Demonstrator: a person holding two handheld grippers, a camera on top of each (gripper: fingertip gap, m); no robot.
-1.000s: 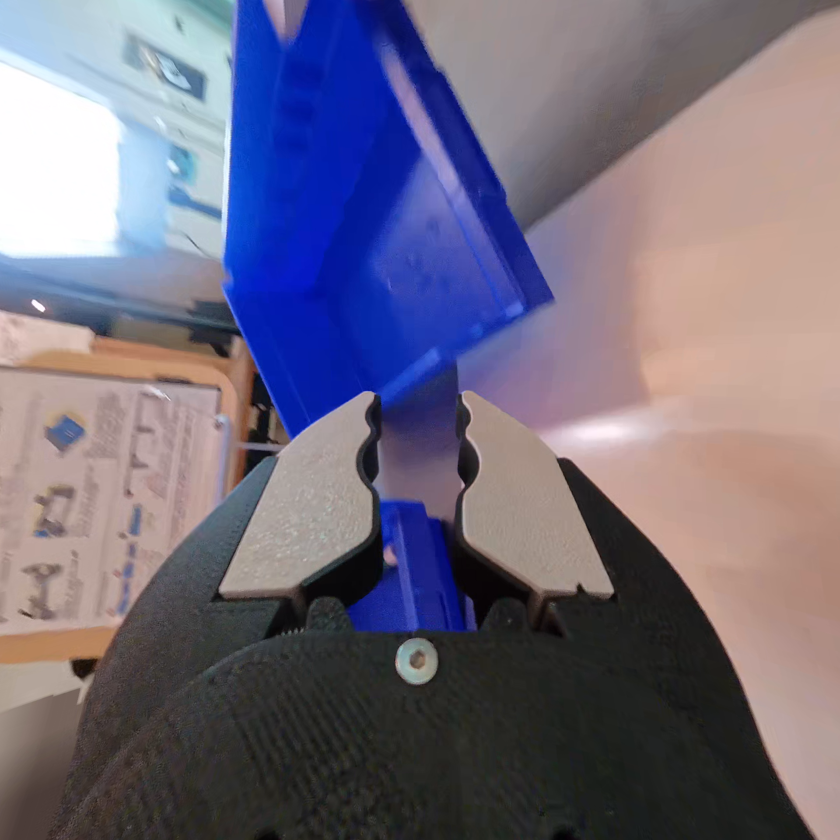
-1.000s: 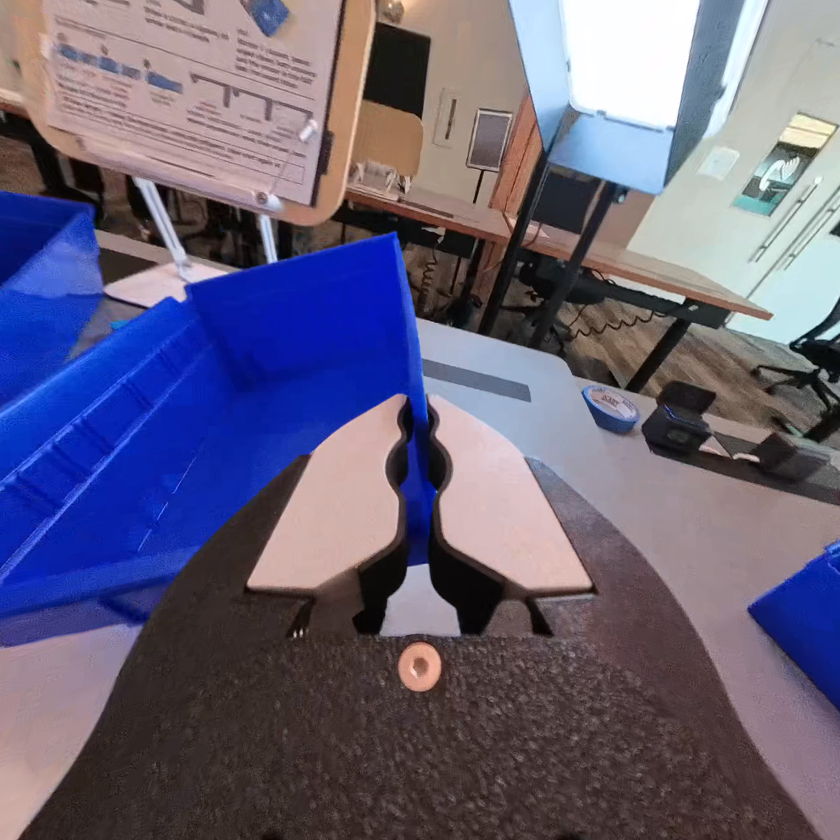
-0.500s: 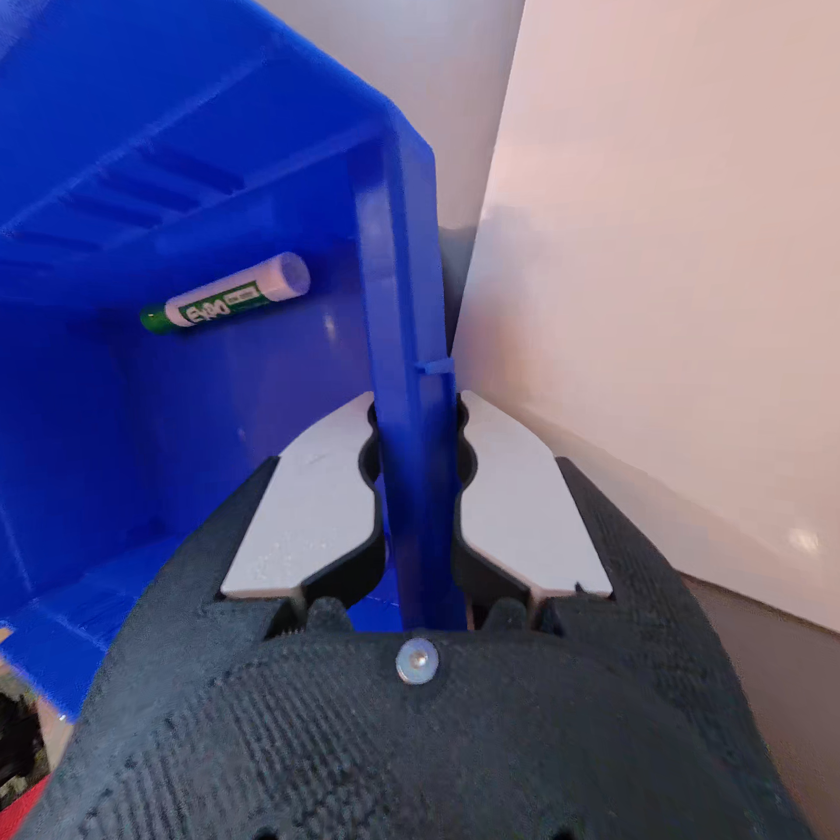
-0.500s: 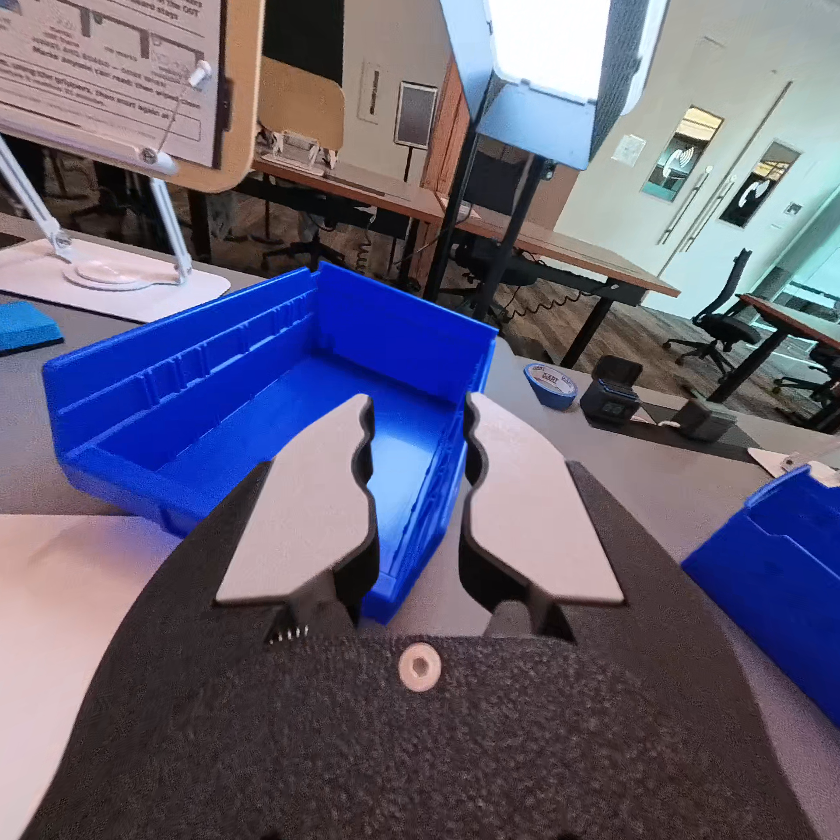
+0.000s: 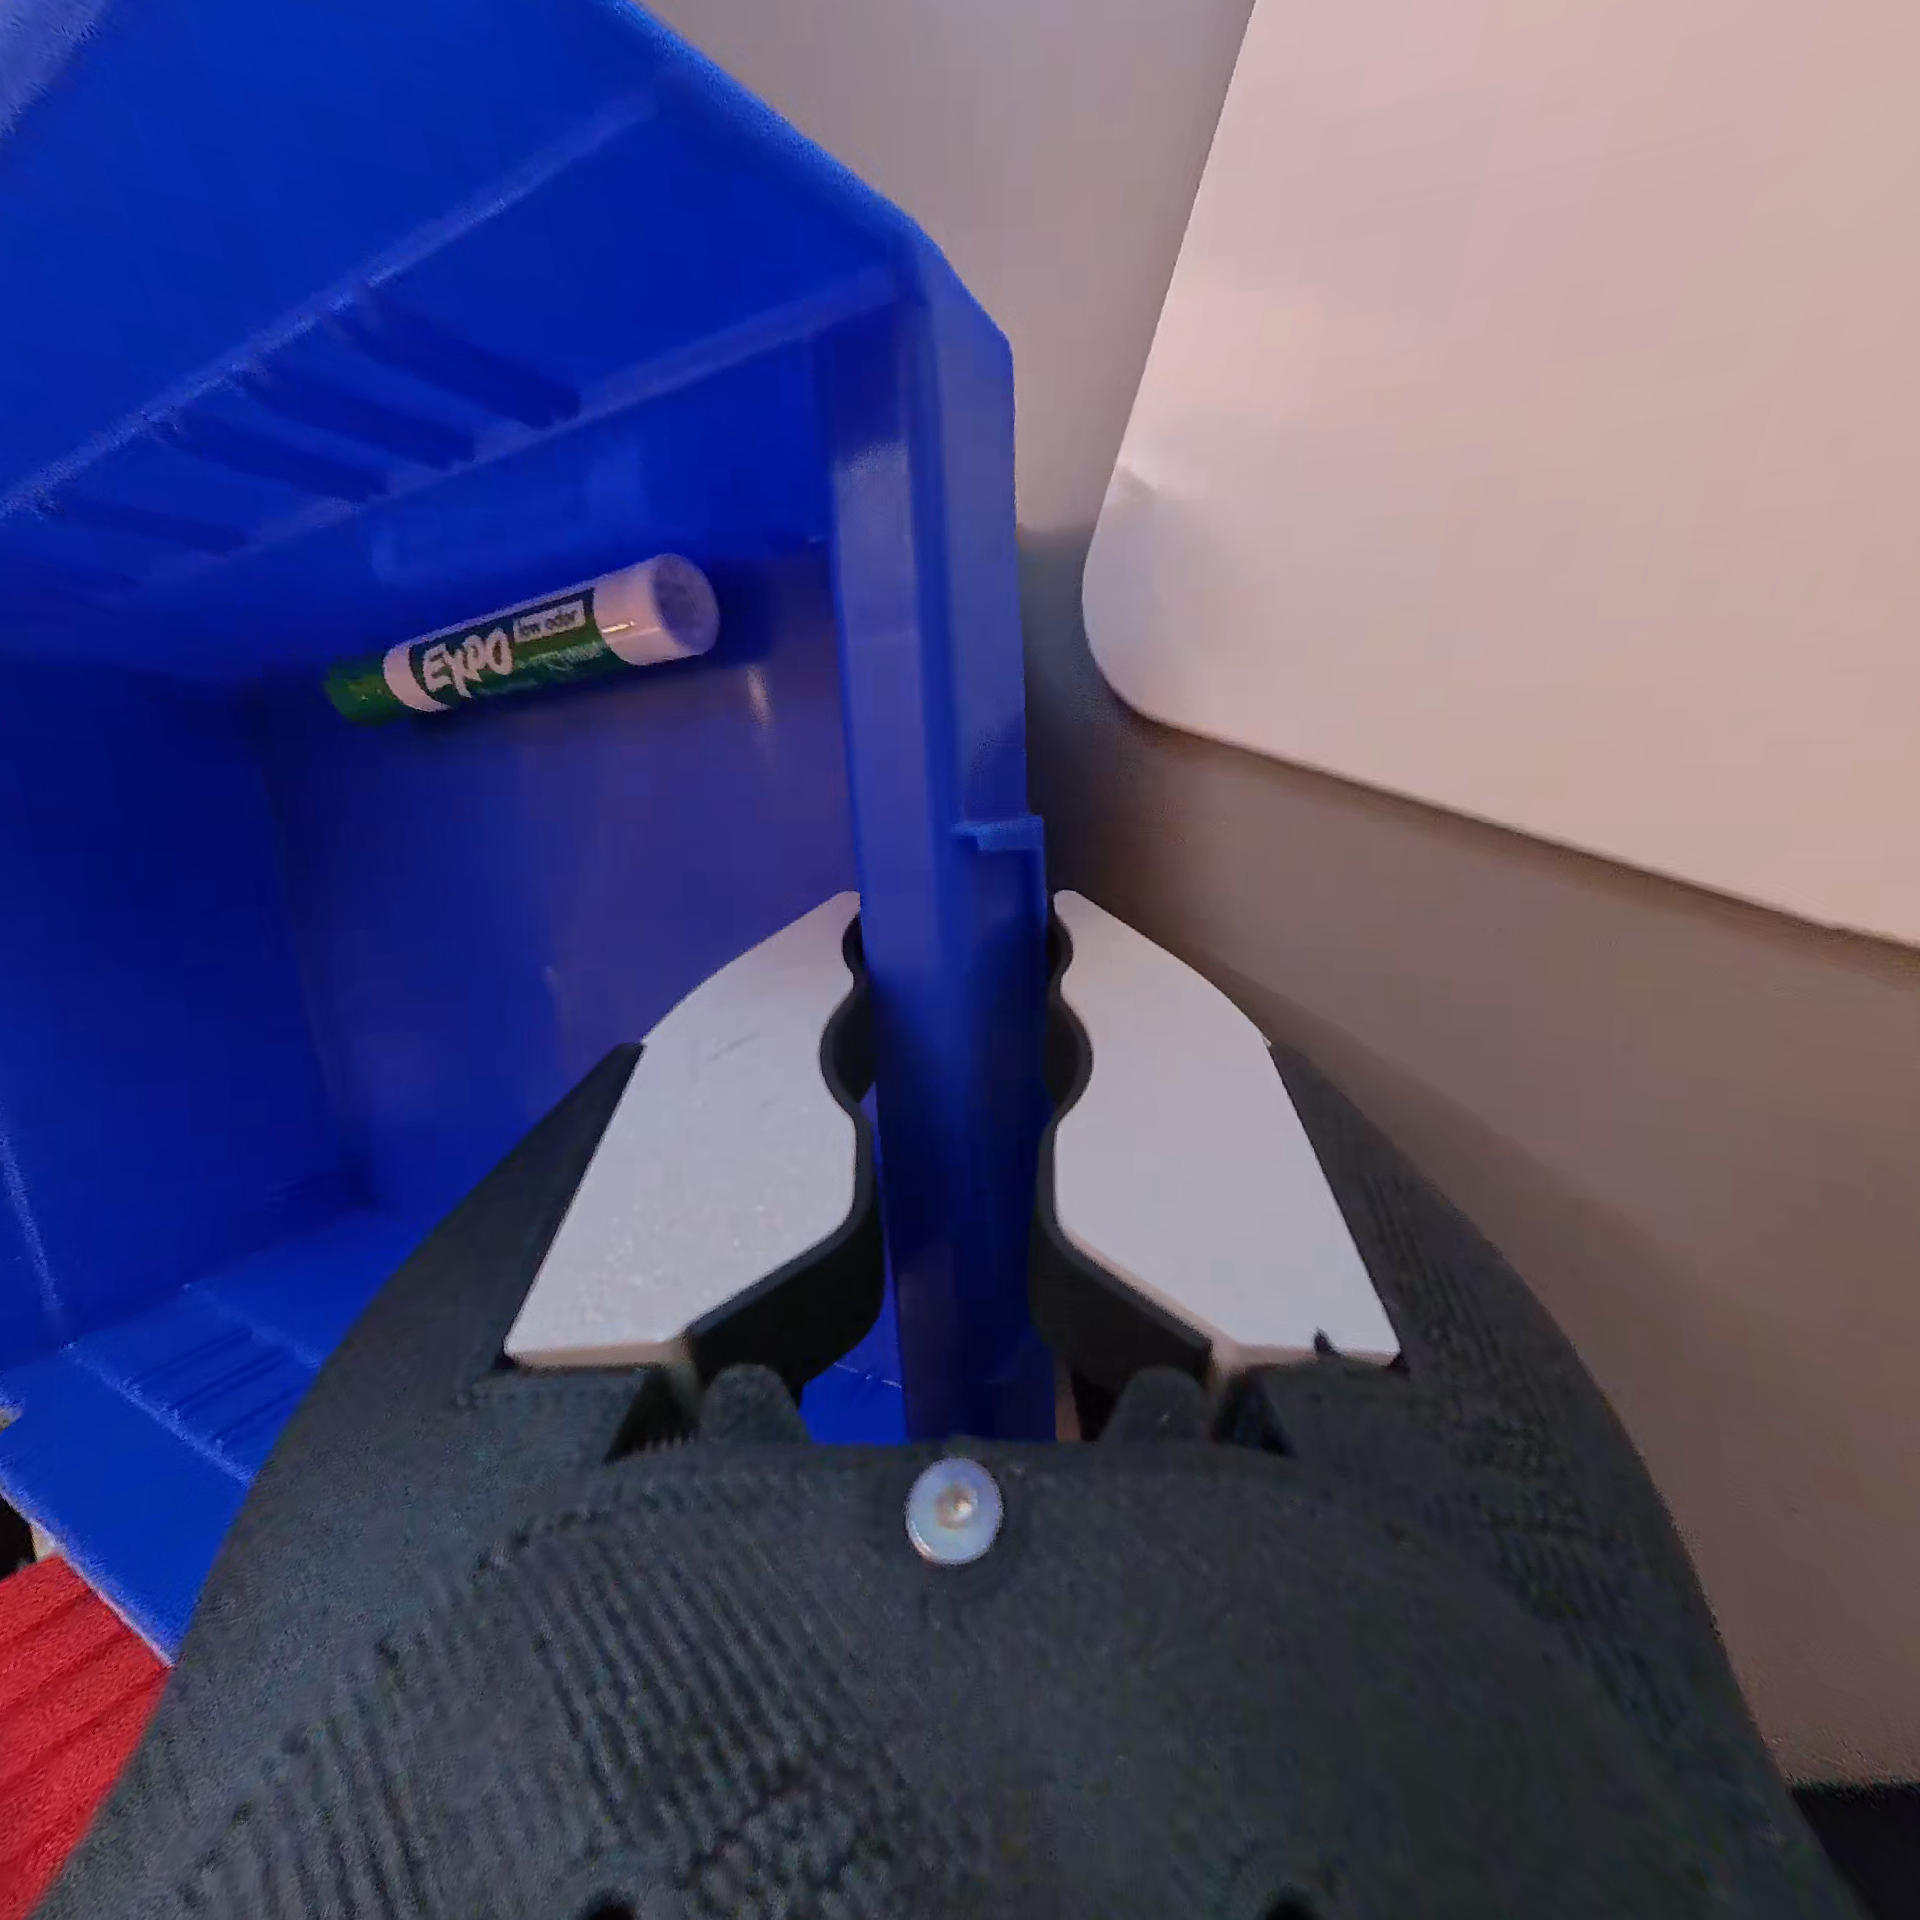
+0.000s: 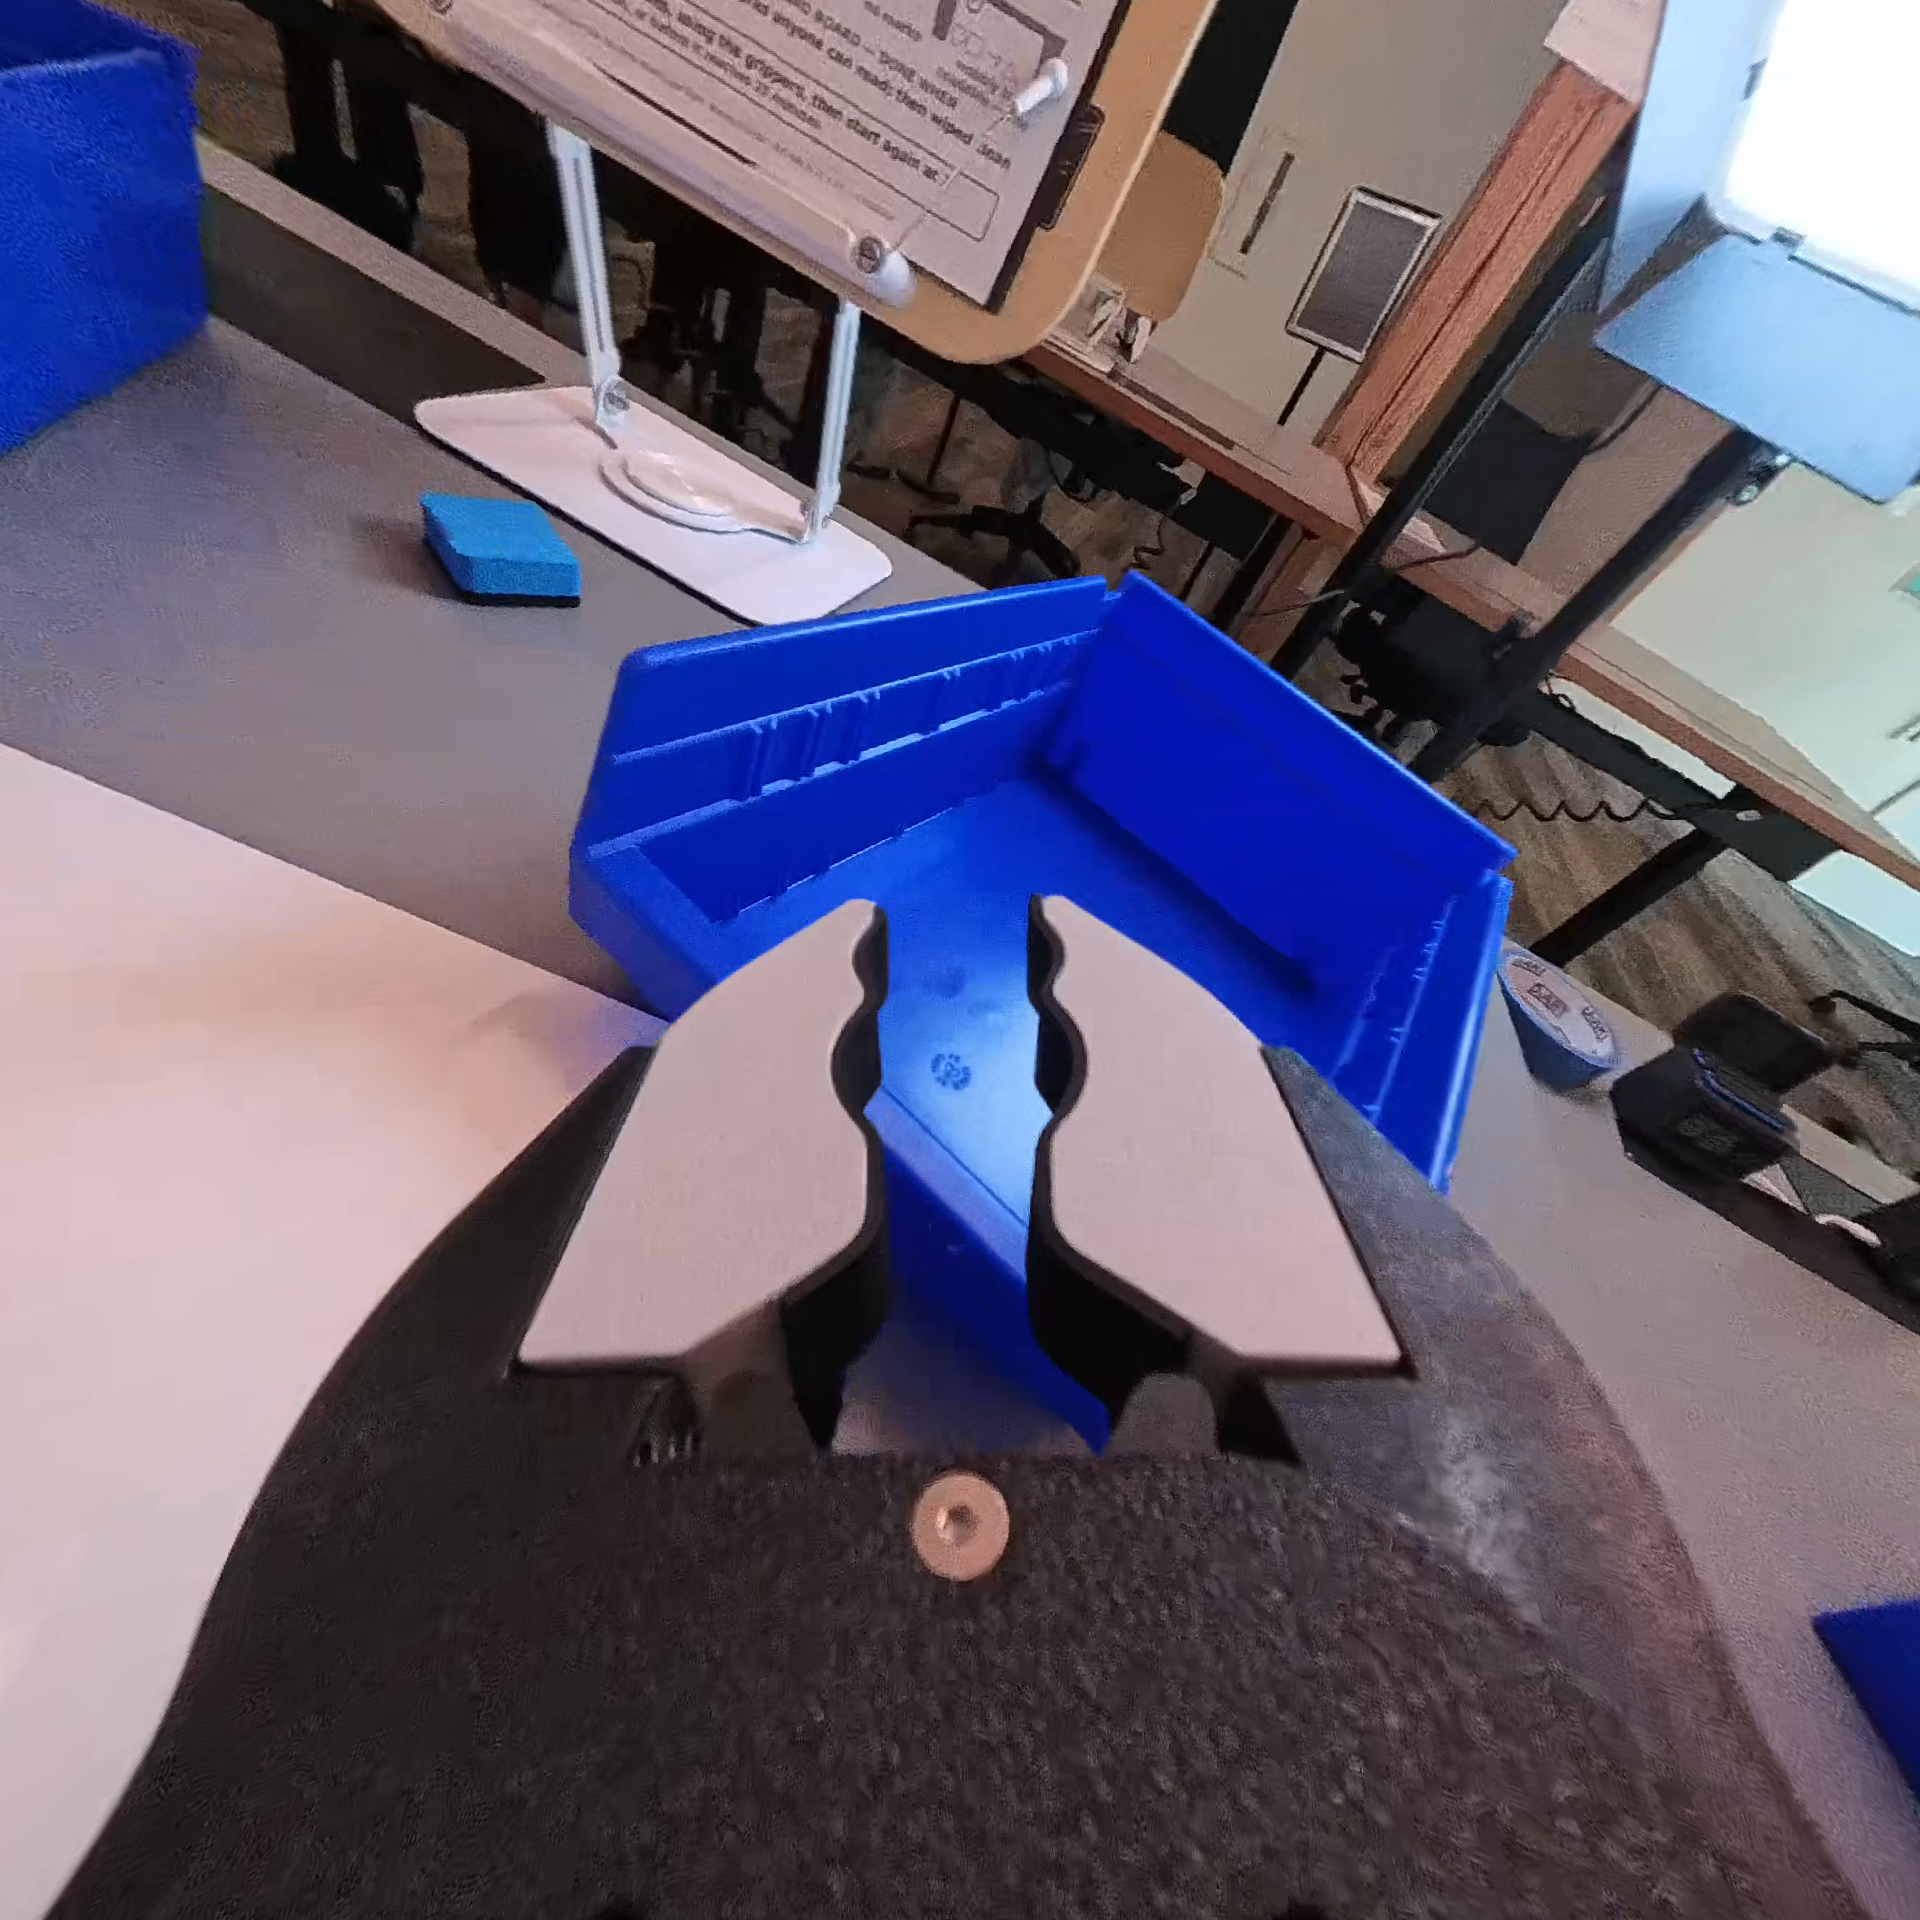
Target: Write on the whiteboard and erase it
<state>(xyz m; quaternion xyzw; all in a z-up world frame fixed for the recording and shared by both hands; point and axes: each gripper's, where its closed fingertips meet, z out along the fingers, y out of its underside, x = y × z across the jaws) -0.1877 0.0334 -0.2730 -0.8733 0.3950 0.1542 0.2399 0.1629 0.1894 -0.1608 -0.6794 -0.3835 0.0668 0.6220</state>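
In the left wrist view my left gripper (image 5: 956, 925) is shut on the side wall of a blue bin (image 5: 935, 623). Both pads press on the wall. A green whiteboard marker (image 5: 520, 655) lies inside this bin against its far wall. The whiteboard (image 5: 1558, 416) lies flat on the grey table to the right. In the right wrist view my right gripper (image 6: 956, 914) is open with nothing between its pads, and hovers over the near side of a second, empty blue bin (image 6: 1247, 790). The whiteboard (image 6: 260, 1091) shows at the left. A blue eraser (image 6: 499, 551) lies on the table beyond it.
A stand holding an instruction sheet (image 6: 790, 125) rises behind the eraser. Another blue bin (image 6: 83, 208) stands at the far left and part of one (image 6: 1881, 1704) at the lower right. A blue tape roll (image 6: 1558, 1023) and black devices (image 6: 1714, 1101) lie right of the empty bin. About 40 centimeters separates my left fingertips from my right.
My right gripper let go of the empty bin's wall, opened and drew back above it; its jaws have since narrowed a little. My left gripper kept its grip and swung its bin down beside the whiteboard.
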